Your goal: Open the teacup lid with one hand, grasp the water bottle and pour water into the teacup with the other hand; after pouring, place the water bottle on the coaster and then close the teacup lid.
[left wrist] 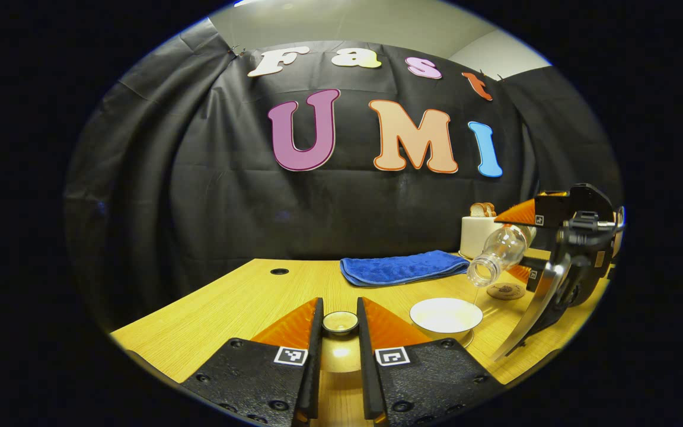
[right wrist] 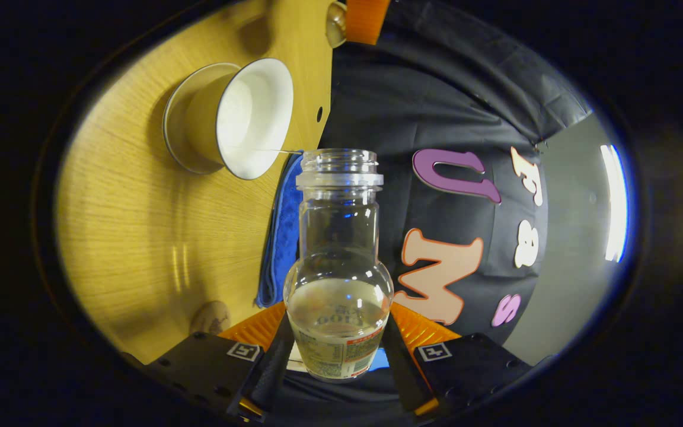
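Teacup, white, wide-mouthed (left wrist: pixel 445 316), lid off, sits near the wooden worktop's (left wrist: pixel 241 299) front edge | right claw (right wrist: pixel 337 356) grips tilted clear glass water bottle (right wrist: pixel 338 267) | left claw (left wrist: pixel 340 332) clamps small round lid (left wrist: pixel 340 322) | keep thin stream centred, tilt slowly.

A wood-grain bench (left wrist: pixel 229 302) is backed by a black cloth wall (left wrist: pixel 199 196), draped in folds. A pale wall (left wrist: pixel 341 24) is seen above the cloth. A bright strip light (right wrist: pixel 614 201) is seen overhead.
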Demonstrator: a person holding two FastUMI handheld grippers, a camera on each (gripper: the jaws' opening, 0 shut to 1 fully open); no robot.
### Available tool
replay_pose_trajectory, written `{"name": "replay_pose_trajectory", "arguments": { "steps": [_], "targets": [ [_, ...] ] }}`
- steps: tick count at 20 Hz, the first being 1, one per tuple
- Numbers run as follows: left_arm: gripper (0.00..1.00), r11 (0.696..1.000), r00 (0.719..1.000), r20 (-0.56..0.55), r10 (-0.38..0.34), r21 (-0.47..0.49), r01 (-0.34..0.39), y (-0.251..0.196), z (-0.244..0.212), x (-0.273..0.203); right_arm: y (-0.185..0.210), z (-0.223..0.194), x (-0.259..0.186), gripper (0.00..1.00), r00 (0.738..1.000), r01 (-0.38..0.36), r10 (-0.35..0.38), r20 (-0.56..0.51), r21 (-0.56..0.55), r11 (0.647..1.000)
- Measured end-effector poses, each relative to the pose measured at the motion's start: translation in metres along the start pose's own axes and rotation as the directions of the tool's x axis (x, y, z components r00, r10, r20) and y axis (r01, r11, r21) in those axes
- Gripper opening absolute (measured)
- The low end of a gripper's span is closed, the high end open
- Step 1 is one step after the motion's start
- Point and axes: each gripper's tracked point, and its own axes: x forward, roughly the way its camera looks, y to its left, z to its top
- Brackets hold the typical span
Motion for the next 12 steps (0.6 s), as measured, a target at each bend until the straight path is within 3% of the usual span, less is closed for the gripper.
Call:
{"name": "replay_pose_trajectory", "arguments": {
  "steps": [2,4,5,6,9,12],
  "targets": [
    [0.27,1.000,1.000,-0.001,0.000,0.001,0.000,0.000,0.001,-0.001,0.017,-0.003,-0.006,0.77,0.998,-0.066,0.069,-0.008,0.202,0.977],
    [0.27,1.000,1.000,-0.001,0.000,0.000,0.000,0.001,0.001,0.000,0.025,-0.006,-0.008,0.83,0.992,-0.118,0.129,0.002,0.423,0.898],
    [0.27,1.000,1.000,0.000,0.000,0.000,0.000,0.000,0.000,0.000,0.024,-0.009,-0.007,0.77,0.989,-0.132,0.148,0.011,0.522,0.843],
    [0.27,1.000,1.000,-0.001,0.000,0.000,0.000,0.000,0.001,0.000,0.022,-0.010,-0.008,0.84,0.986,-0.141,0.164,0.019,0.613,0.777],
    [0.27,1.000,1.000,0.000,0.000,0.000,0.000,0.001,0.000,-0.001,0.021,-0.027,-0.002,0.78,0.978,-0.134,0.208,0.022,0.829,0.543],
    [0.27,1.000,1.000,-0.001,0.000,0.001,0.000,0.000,0.000,0.000,0.021,-0.058,0.001,0.79,0.982,-0.057,0.188,-0.023,0.910,0.410]
  ]
}}
